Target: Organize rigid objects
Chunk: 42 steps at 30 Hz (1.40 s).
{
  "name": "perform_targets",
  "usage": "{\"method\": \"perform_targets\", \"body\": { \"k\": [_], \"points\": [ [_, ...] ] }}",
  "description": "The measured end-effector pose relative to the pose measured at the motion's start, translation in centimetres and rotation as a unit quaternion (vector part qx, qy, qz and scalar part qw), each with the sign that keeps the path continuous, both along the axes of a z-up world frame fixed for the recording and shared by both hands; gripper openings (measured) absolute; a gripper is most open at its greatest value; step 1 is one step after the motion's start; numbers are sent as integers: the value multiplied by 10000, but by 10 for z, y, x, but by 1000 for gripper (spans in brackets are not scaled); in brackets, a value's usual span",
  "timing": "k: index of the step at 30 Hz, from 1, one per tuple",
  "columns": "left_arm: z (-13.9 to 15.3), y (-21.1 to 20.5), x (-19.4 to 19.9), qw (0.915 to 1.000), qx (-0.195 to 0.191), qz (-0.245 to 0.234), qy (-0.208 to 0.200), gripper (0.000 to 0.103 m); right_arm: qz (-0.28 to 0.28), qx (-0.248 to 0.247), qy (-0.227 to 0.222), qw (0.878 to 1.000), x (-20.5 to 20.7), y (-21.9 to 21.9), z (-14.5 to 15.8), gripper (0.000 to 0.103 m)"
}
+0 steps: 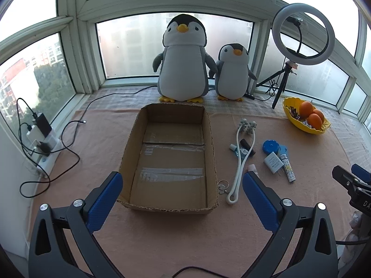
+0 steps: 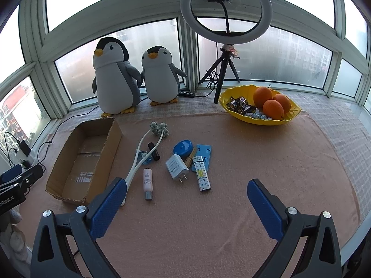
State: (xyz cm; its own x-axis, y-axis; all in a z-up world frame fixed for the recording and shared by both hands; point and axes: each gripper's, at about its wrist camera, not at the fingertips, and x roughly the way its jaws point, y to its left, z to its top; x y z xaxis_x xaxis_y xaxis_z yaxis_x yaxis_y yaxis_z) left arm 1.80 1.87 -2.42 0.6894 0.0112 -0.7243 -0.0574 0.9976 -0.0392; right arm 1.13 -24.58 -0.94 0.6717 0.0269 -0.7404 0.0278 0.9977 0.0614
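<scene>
- The left gripper [image 1: 183, 190] is held with its blue fingers spread wide, nothing between them, just in front of the near wall of the cardboard box [image 1: 208, 125].
- The right gripper [image 2: 186, 193] is likewise spread wide and empty, to the right of the box.
- The box is seen open-topped, with only tape strips on its floor.
- A white two-armed massager [image 2: 139, 155] is laid just beside the box's right wall.
- Right of the box, further from it, a pink bottle [image 2: 147, 180], a white charger plug [image 2: 176, 166], a patterned lighter [image 2: 202, 173] and a round blue case [image 2: 183, 147] are clustered on the pink cloth [image 2: 266, 153].
- A yellow bowl [image 2: 231, 108] with oranges is set well beyond the box's right side.
</scene>
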Motion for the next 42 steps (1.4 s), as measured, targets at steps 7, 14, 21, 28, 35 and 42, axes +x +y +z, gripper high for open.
{"method": "perform_targets", "body": {
  "k": [7,14,21,28,35,42],
  "points": [
    [-22,30,15,9989,-67,363,276,103,-95,64,68,9999,3,-8,-7,103],
    [-48,62,29,9954,-134,740,592,102,-175,121,127,9997,5,-17,-13,103],
    [-72,83,46,9921,-5,937,837,99,-294,283,158,9990,10,-33,-21,103],
    [-96,93,61,9881,155,1036,1126,88,-391,292,290,9984,15,-47,-30,103],
    [-118,98,71,9849,283,1039,1359,76,-397,91,428,9983,26,-56,-44,103],
    [-130,102,76,9828,242,1001,1533,60,-308,-55,511,9982,42,-60,-53,102]
  ]
}}
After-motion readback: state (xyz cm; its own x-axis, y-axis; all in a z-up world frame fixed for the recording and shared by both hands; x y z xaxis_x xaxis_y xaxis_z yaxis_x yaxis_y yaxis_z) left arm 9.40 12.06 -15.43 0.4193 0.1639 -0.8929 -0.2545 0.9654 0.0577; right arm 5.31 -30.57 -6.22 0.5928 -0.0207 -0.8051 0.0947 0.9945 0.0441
